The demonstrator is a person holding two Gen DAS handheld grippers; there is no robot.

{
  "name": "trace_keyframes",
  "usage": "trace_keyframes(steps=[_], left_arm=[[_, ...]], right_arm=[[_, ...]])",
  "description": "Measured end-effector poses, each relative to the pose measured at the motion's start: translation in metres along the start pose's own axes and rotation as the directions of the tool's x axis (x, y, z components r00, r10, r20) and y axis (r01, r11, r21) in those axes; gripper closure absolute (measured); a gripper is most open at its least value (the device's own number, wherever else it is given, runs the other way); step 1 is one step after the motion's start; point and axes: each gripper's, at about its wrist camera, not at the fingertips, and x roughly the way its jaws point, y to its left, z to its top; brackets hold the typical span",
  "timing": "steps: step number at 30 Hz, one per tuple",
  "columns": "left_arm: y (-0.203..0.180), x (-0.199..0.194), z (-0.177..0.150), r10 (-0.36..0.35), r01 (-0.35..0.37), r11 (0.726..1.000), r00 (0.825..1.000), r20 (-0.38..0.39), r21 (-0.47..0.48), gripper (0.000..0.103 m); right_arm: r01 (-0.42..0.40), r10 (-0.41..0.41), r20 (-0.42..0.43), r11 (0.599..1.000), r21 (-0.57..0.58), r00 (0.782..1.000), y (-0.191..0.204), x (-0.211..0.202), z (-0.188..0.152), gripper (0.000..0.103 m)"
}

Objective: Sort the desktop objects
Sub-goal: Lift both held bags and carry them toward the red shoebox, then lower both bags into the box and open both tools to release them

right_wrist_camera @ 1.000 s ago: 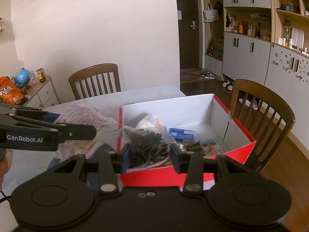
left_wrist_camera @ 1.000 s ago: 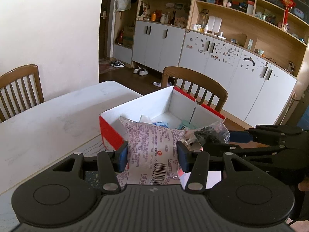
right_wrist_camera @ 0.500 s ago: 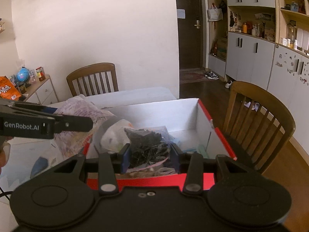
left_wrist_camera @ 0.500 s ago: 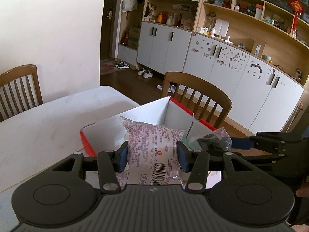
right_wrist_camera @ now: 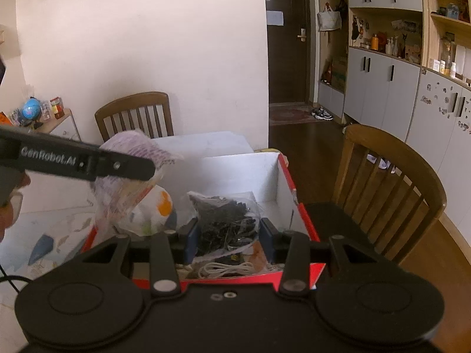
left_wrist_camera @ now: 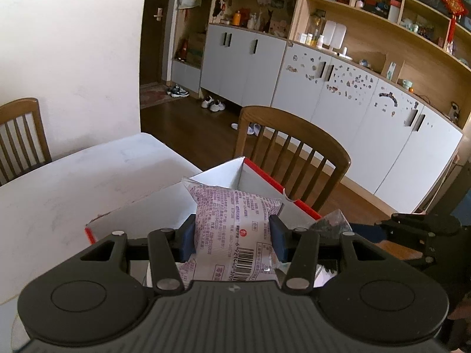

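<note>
The red box (right_wrist_camera: 303, 220), white inside, is seen at the far edge of the white table (left_wrist_camera: 73, 188), with a wooden chair (right_wrist_camera: 391, 182) just behind its right wall. Inside it, a coiled white cable (right_wrist_camera: 226, 269) lies against the near wall, and a white pouch with an orange spot (right_wrist_camera: 156, 206) rests toward the left wall. A printed white snack packet (left_wrist_camera: 235, 232), barcode toward the camera, is clamped between the blue pads of the left gripper (left_wrist_camera: 232, 236) and is held over the box's left part. A clear bag of dark pieces (right_wrist_camera: 226, 220) is pinched between the pads of the right gripper (right_wrist_camera: 229, 235) and is held above the middle of the box. Both grippers are tilted downward toward the box and are set side by side, the left one being visible as a black bar at the left edge of the right wrist view. A second wooden chair (right_wrist_camera: 135, 114) is placed at the far side of the table, against a pale wall. Grey cabinets (left_wrist_camera: 244, 64) and open wooden shelves (left_wrist_camera: 382, 20) line the room, and shoes (left_wrist_camera: 213, 104) are left on the dark wooden floor (left_wrist_camera: 188, 126).
</note>
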Motion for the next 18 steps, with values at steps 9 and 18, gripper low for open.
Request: trace_keyframes(steps=[9, 18], left_arm=[[-0.009, 0.051, 0.024, -0.017, 0.024, 0.995, 0.997, -0.071, 0.094, 0.053], [-0.013, 0.101, 0.032, -0.011, 0.032, 0.989, 0.99, -0.142, 0.145, 0.053]], right_arm=[[-0.008, 0.007, -0.031, 1.0, -0.013, 1.0, -0.011, 0.017, 0.0, 0.061], [-0.018, 0.015, -0.087, 0.999, -0.029, 0.996, -0.016, 0.043, -0.001, 0.061]])
